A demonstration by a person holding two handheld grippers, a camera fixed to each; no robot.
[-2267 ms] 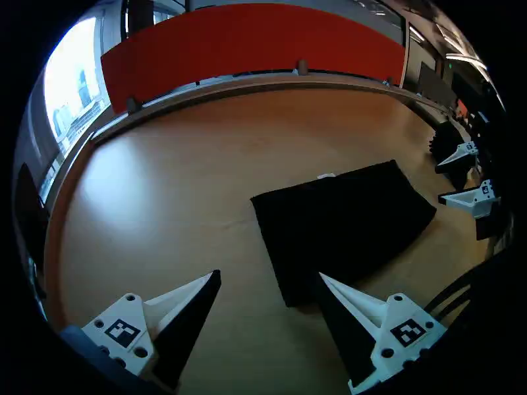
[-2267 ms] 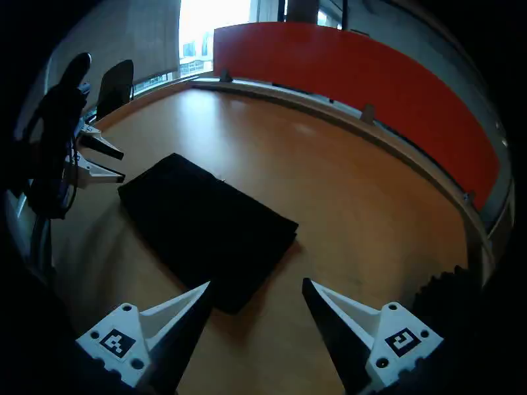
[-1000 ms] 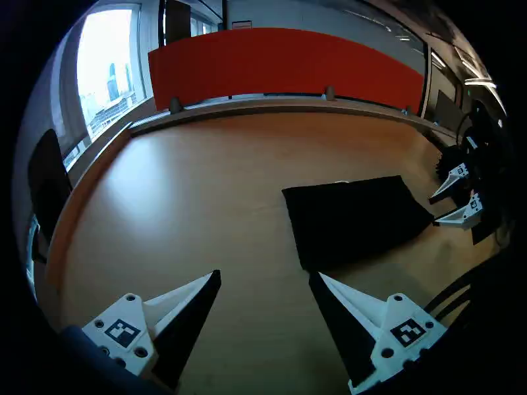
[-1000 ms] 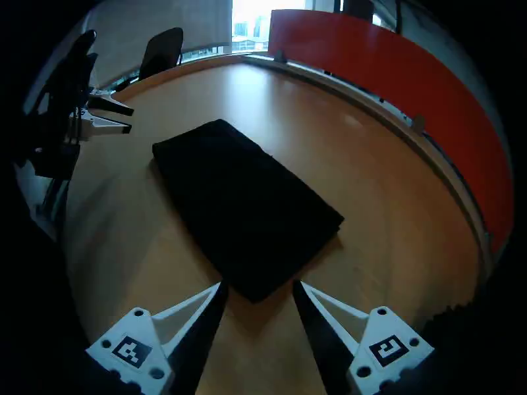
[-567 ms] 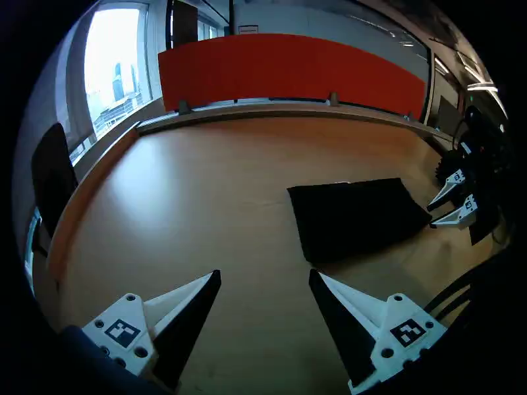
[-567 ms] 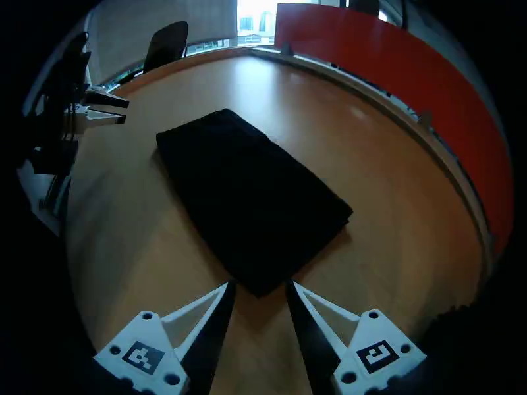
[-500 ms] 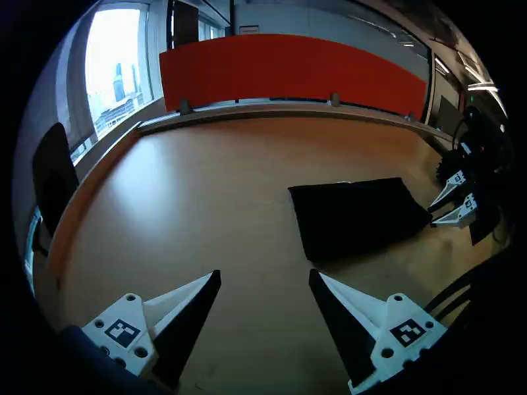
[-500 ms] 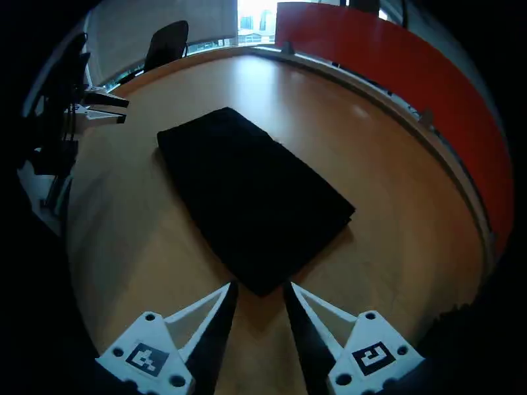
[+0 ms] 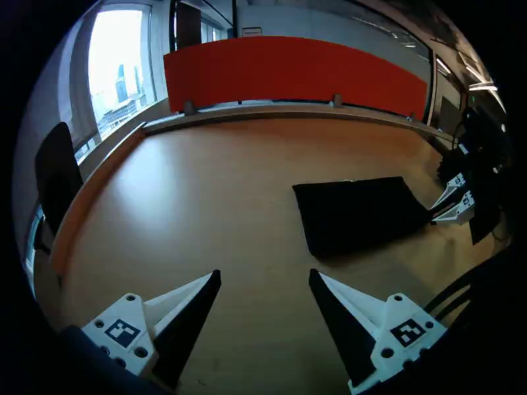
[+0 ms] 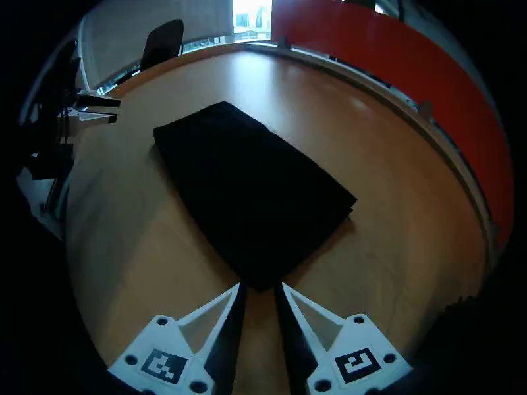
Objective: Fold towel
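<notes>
The wooden counter carries a folded black towel. In the right gripper view its long axis runs away up-left. Its near corner lies at the tips of the right gripper, whose fingers are nearly together; whether they pinch it I cannot tell. In the left gripper view the towel lies crosswise, ahead and right of the left gripper, whose fingers are wide apart and well clear of it.

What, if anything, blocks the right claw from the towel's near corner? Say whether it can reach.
Probably yes. The right claw points at the black towel, whose near corner sits between its narrowly parted jaws; nothing on the table intervenes.
</notes>
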